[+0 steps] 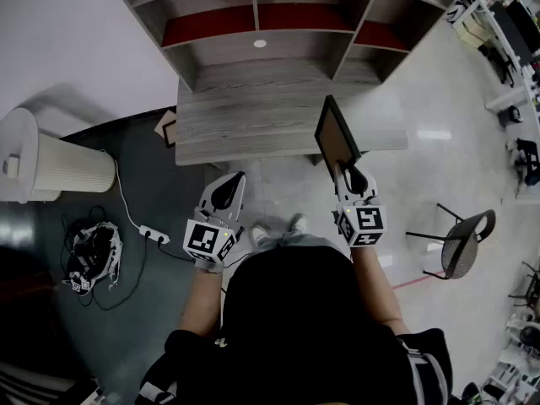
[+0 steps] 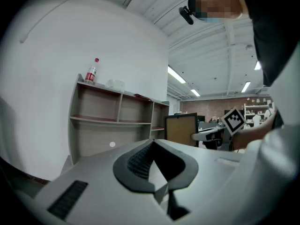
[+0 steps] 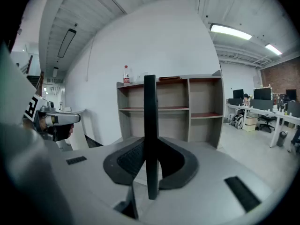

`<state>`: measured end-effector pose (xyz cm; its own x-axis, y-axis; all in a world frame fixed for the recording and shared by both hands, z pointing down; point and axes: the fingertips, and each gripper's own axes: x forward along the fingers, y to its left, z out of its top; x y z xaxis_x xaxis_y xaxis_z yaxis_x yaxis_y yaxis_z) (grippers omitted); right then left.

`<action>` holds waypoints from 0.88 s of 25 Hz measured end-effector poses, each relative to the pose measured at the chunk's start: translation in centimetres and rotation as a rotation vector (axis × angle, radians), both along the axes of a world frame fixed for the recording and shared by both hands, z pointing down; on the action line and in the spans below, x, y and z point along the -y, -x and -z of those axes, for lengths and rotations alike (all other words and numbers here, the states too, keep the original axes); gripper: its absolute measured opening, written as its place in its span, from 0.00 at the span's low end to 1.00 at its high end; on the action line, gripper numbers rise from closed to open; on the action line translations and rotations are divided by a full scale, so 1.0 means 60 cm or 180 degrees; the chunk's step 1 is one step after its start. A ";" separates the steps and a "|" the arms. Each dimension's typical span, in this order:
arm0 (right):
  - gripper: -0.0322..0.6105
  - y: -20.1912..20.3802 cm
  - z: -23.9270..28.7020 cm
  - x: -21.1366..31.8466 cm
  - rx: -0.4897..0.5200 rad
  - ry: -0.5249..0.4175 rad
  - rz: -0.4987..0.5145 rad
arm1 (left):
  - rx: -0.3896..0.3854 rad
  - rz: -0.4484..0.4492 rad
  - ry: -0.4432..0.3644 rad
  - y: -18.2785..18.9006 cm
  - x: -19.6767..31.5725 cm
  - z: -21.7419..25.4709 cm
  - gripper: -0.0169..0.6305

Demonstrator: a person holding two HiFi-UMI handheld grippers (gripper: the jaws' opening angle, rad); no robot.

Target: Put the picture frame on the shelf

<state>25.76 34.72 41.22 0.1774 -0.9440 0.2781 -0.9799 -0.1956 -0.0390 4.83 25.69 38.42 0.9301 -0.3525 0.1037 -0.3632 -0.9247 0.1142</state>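
Observation:
A black picture frame (image 1: 337,138) with a brown back stands on edge, clamped between the jaws of my right gripper (image 1: 348,180). The right gripper view shows it as a thin dark upright bar (image 3: 150,130) running between the two pads. The frame hangs in front of the grey wooden shelf (image 1: 278,66), above its low front board. My left gripper (image 1: 226,194) is held beside it on the left, jaws together with nothing between them. From the left gripper view the frame (image 2: 181,128) and the shelf (image 2: 117,121) lie ahead.
A bottle (image 2: 92,71) and small items sit on the shelf's top. A white ribbed cylinder (image 1: 52,165) stands at left, with a power strip (image 1: 153,234) and cables (image 1: 93,256) on the dark mat. A black chair (image 1: 462,241) is at right, desks beyond.

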 end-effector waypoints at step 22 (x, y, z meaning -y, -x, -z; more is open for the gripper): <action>0.15 -0.128 -0.031 -0.005 0.0109 -0.0058 0.0002 | 0.0324 -0.0062 0.0241 -0.118 -0.025 -0.046 0.04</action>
<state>33.45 35.02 43.06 0.1674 -0.9491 0.2667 -0.9781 -0.1939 -0.0762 11.90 27.22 41.18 0.9200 -0.3219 0.2235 -0.3584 -0.9218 0.1476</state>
